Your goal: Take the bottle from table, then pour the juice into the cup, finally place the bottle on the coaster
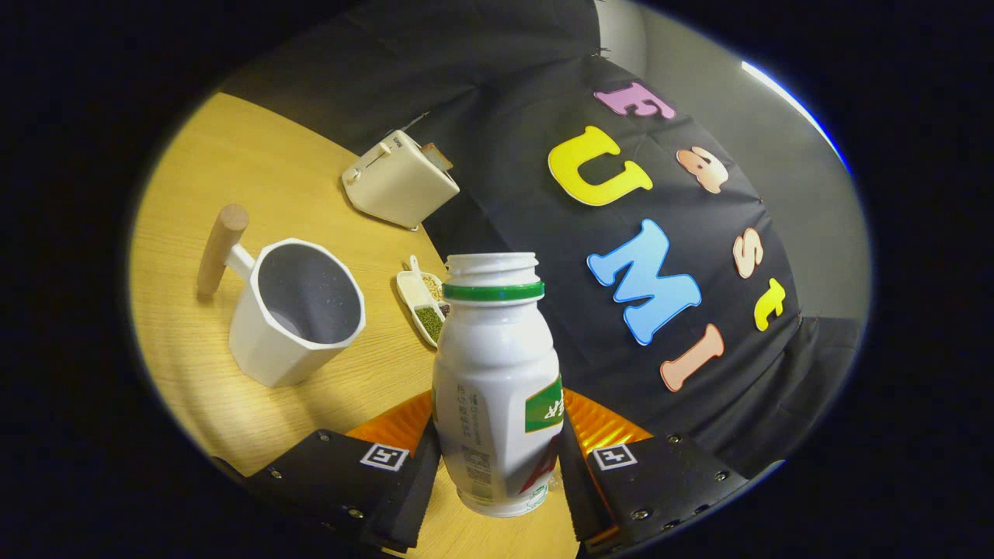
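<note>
My claw [497, 466] is pinching the bottle [497, 388]: both fingers press on its lower body, one on each side, and the bottle stands up between them with its base showing just above the wooden table [202, 178]. The bottle is white plastic with a green ring under its neck and a green label on one side. Its cap is off and the threaded mouth is bare; I cannot tell from here how much juice is inside, since the wall is opaque.

Taking the bottle as the centre of the clock, the cup [299, 310] sits at about ten o'clock, well apart from the bottle. It is a white faceted mug with a wooden peg handle pointing away from me, tilted in my view so I look into its grey inside, where I see no liquid.

An orange ribbed coaster [388, 425] lies just behind the bottle, showing on both sides of it between my fingers.

At about eleven o'clock, just beyond the bottle's shoulder, a small white divided dish [423, 299] holds green beans in one compartment and paler grains in another. Farther out at eleven, a cream toaster [398, 180] stands near the table's edge with a slice in its slot.
</note>
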`<state>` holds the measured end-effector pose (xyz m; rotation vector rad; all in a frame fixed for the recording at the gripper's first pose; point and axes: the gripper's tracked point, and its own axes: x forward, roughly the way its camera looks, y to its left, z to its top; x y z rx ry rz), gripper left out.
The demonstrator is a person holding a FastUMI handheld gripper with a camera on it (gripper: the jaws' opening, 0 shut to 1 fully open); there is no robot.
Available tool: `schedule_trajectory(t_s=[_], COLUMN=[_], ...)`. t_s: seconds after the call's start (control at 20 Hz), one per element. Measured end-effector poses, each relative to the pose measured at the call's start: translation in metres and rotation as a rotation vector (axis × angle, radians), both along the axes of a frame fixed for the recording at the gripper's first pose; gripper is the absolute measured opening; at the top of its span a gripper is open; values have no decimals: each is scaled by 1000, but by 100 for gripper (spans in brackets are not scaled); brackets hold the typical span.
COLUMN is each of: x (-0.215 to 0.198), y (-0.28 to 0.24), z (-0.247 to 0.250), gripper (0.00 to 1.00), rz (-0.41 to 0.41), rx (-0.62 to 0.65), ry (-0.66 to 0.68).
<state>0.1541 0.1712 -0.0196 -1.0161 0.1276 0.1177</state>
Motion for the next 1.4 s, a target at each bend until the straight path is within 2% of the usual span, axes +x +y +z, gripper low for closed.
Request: schedule_trajectory(t_s=[0.2, 0.6, 1.4], x=[1, 5, 29], y=[-4, -11, -25], z=[3, 4, -1], gripper=[71, 71, 71], rz=[-7, 2, 12], rx=[124, 470, 932], ry=[6, 45, 94])
